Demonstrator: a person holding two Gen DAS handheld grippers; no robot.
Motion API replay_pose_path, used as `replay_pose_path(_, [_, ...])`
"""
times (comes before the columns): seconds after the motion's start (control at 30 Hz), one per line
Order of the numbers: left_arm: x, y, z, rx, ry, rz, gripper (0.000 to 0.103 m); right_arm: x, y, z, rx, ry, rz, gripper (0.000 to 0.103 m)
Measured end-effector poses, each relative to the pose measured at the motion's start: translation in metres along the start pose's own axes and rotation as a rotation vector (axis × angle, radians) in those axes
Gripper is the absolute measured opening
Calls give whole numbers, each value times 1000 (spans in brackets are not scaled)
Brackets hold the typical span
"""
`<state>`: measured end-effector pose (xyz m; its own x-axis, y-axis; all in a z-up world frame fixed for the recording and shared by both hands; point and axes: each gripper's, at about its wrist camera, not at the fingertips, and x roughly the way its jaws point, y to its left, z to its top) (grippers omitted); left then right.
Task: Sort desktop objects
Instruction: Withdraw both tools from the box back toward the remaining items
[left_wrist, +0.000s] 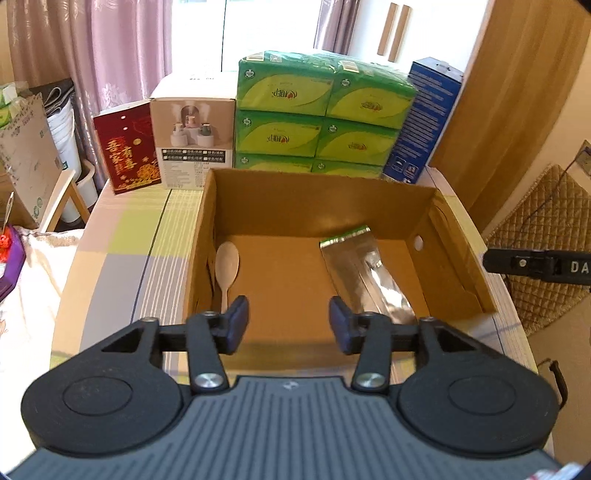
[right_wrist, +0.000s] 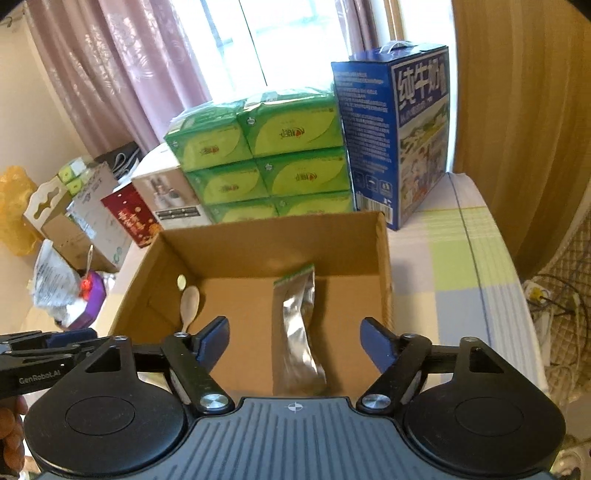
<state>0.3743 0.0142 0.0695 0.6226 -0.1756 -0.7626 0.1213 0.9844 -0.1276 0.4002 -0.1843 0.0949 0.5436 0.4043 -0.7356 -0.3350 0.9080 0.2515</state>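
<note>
Now both tools gaping empty, left tool (left_wrist: 289, 325), right tool (right_wrist: 294, 341), above cardboard box (left_wrist: 317, 192).

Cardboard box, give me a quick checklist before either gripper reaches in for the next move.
1. Left gripper open, holding nothing: ok.
2. Right gripper open, holding nothing: ok.
3. Cardboard box open on top, unobstructed: ok.
4. Wooden spoon lies flat by the box's left wall: ok.
5. Silver pouch lies on the box floor, apart from the spoon: ok.
6. Items outside the box left to sort: cannot tell.
</note>
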Motion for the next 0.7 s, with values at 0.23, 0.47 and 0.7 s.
replay_pose_path(0.23, [-44,-4,-43,14,-11,-3,62,-45,8,-36,-66,9,-19,94])
replay_pose_path(0.47, [-81,-4,-77,33,-14,9,82,-74,22,-75,-140,34,-7,101])
replay_pose_path(0.7, [-113,-4,-110,110,-14,45,93,-95,38,-114,-297,59,-18,101])
